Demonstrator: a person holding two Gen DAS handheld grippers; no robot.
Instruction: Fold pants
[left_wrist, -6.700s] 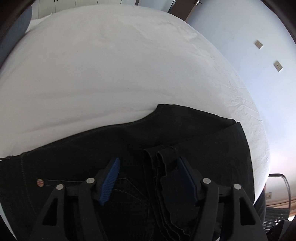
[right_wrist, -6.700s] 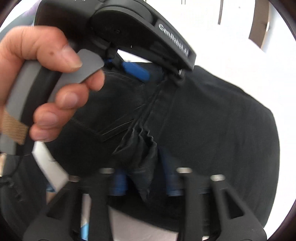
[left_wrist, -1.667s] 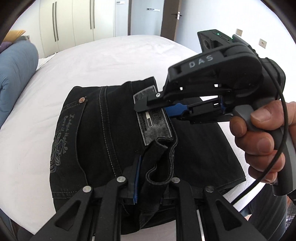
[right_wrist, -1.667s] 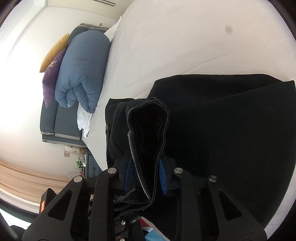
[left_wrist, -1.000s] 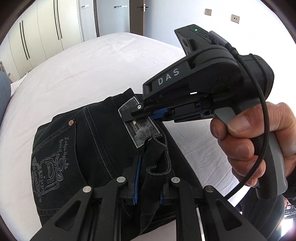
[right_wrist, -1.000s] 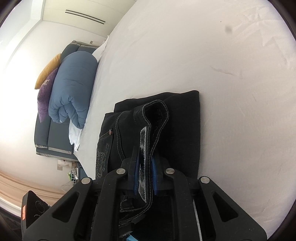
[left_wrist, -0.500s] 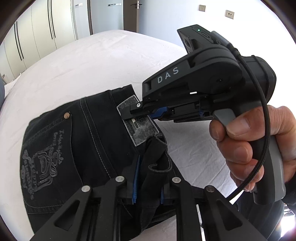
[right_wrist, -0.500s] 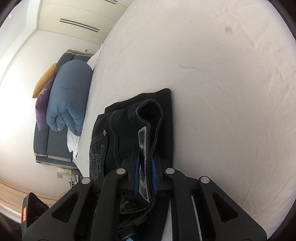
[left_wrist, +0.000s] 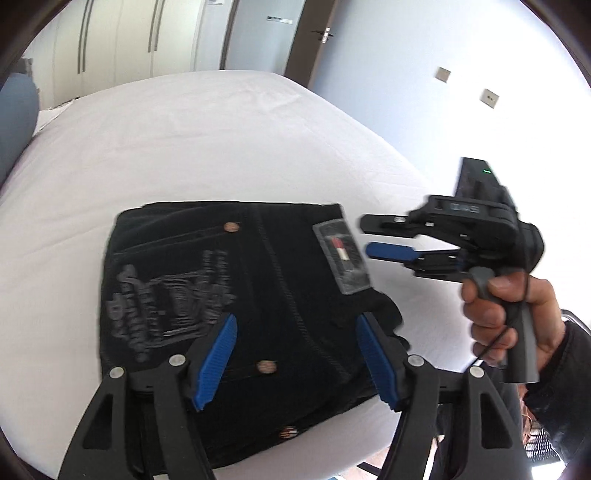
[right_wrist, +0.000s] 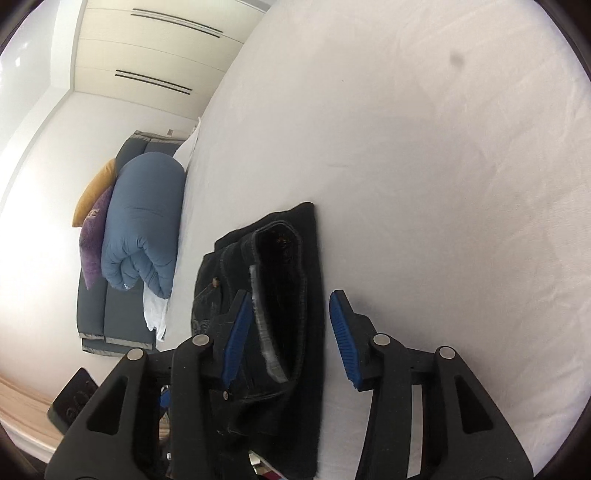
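The black pants (left_wrist: 240, 295) lie folded in a flat rectangle on the white bed (left_wrist: 184, 129), back pocket print and leather patch (left_wrist: 341, 254) facing up. My left gripper (left_wrist: 295, 354) hovers over their near edge. Its jaws are opening, the blue pads are wide apart, and nothing is pressed between them. A hand holds my right gripper (left_wrist: 367, 236) just right of the patch, clear of the cloth. In the right wrist view the pants' waistband (right_wrist: 280, 266) stands loosely between the opening jaws of my right gripper (right_wrist: 290, 328), near the left pad but not squeezed.
A rolled blue duvet (right_wrist: 144, 221) with purple and yellow cushions rests on a grey bench beside the bed. White wardrobes (left_wrist: 110, 44) and a door stand behind. The bed's edge runs close under the pants on the near side, and white sheet (right_wrist: 443, 147) spreads beyond them.
Both grippers held pinched folds of the waistband; now both have opened and released it. The pants have dropped flat. The left gripper drew back and the right one slid off to the right.
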